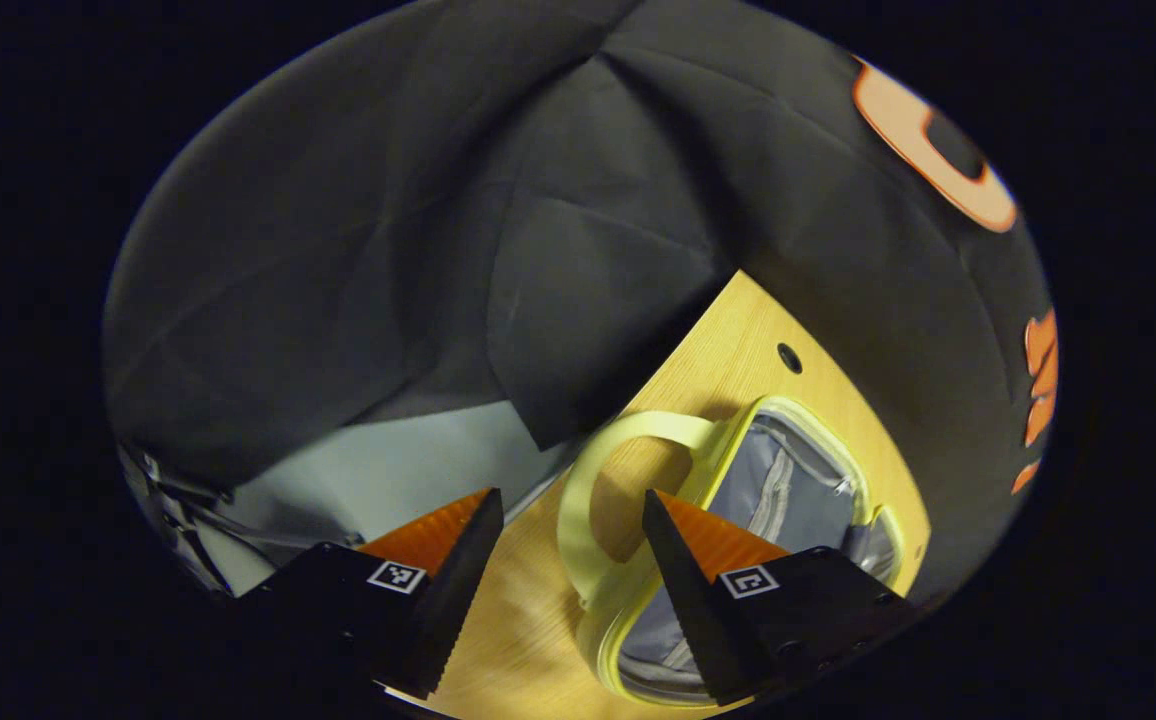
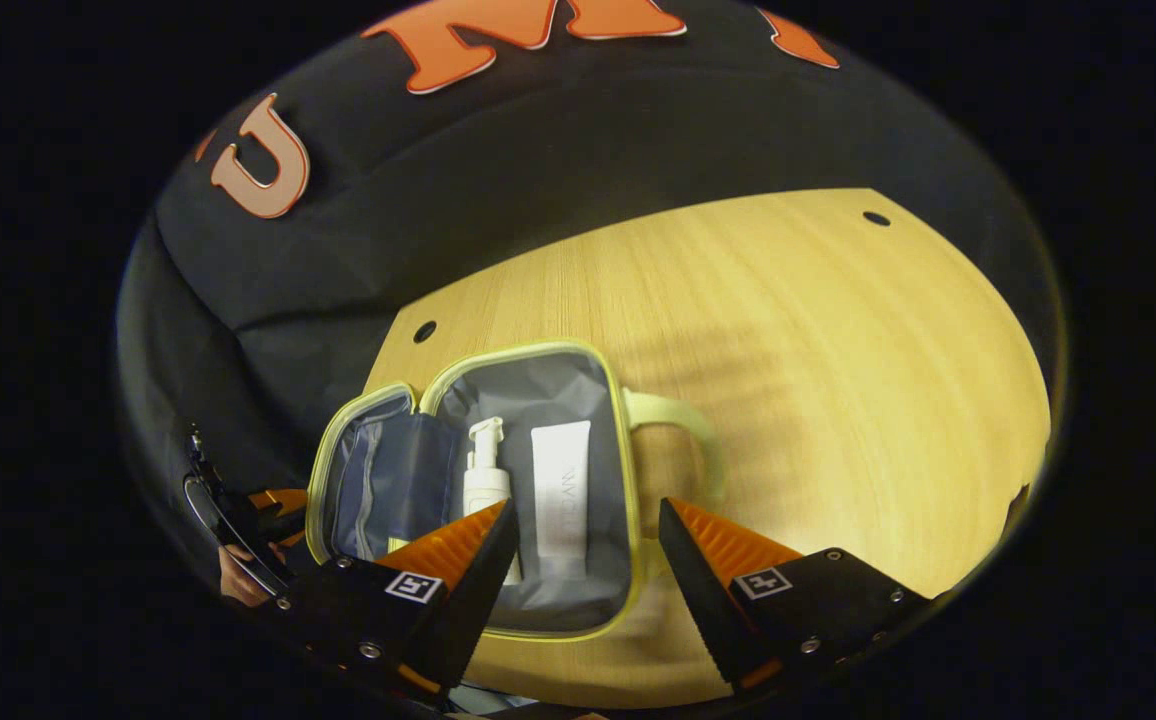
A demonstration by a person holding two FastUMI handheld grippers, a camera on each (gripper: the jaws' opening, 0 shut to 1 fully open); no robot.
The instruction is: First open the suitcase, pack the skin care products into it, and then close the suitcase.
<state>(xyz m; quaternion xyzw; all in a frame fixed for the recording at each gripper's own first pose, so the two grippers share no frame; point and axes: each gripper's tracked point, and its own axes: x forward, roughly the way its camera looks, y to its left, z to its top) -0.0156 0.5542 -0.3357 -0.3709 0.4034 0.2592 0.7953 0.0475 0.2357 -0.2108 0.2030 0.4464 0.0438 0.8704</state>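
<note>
Tube (image 2: 561,495) and pump bottle (image 2: 485,480) inside open suitcase (image 2: 498,375)

one suitcase (image 2: 498,480) — inside, one pump bottle (image 2: 485,480), one tube (image 2: 561,490).

The suitcase (image 2: 498,480), a small pale-yellow case with a grey lining, is lying open on the wooden worktop (image 2: 788,330), its lid (image 2: 368,480) folding out flat beside the main half. A looped yellow handle (image 2: 683,430) is sticking out from the side of the main half. Two skin care products are lying side by side inside that half: a white pump bottle (image 2: 486,475) and a white tube (image 2: 560,495), just beside each other. In the left gripper view the suitcase (image 1: 788,490) is showing its handle (image 1: 598,490) and zipped grey lining.
</note>
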